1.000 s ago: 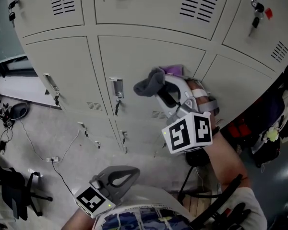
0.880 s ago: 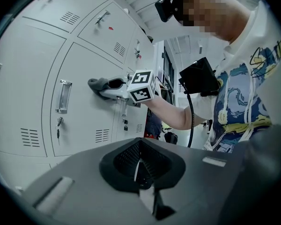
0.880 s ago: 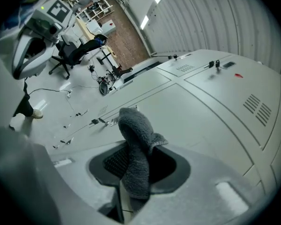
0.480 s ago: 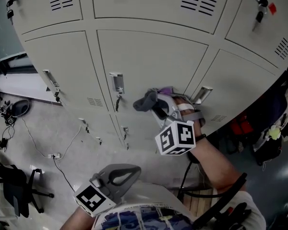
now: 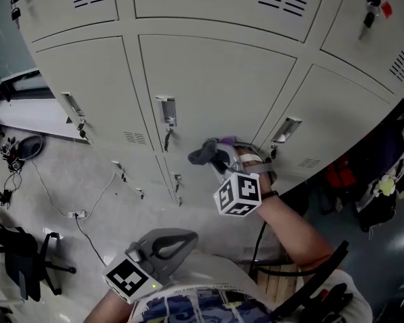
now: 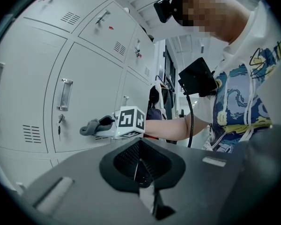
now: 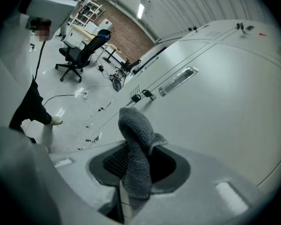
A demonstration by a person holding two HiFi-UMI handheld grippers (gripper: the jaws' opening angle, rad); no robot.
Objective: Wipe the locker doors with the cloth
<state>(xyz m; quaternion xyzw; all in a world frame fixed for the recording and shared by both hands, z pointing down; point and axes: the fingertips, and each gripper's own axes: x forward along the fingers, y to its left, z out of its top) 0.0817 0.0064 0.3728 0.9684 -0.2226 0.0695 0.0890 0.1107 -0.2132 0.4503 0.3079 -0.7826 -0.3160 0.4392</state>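
A grey cloth (image 5: 203, 153) is pinched in my right gripper (image 5: 217, 157), which is shut on it against the lower part of the middle locker door (image 5: 209, 86). In the right gripper view the cloth (image 7: 136, 144) sticks up out of the jaws beside the pale door (image 7: 215, 107). My left gripper (image 5: 163, 245) hangs low near my body, shut and holding nothing, away from the lockers. From the left gripper view, the jaws (image 6: 139, 165) point toward the right gripper's marker cube (image 6: 131, 119) and the cloth (image 6: 92, 125).
Recessed handles (image 5: 165, 110) (image 5: 285, 130) with keys below them stick out of the doors. Dark bags and clothes (image 5: 374, 187) hang at the right. A cable (image 5: 60, 214) runs over the floor, and an office chair (image 5: 17, 268) stands at the left.
My right gripper has slid down the middle door with the cloth, from near its upper right to its lower edge. The left gripper has stayed put.
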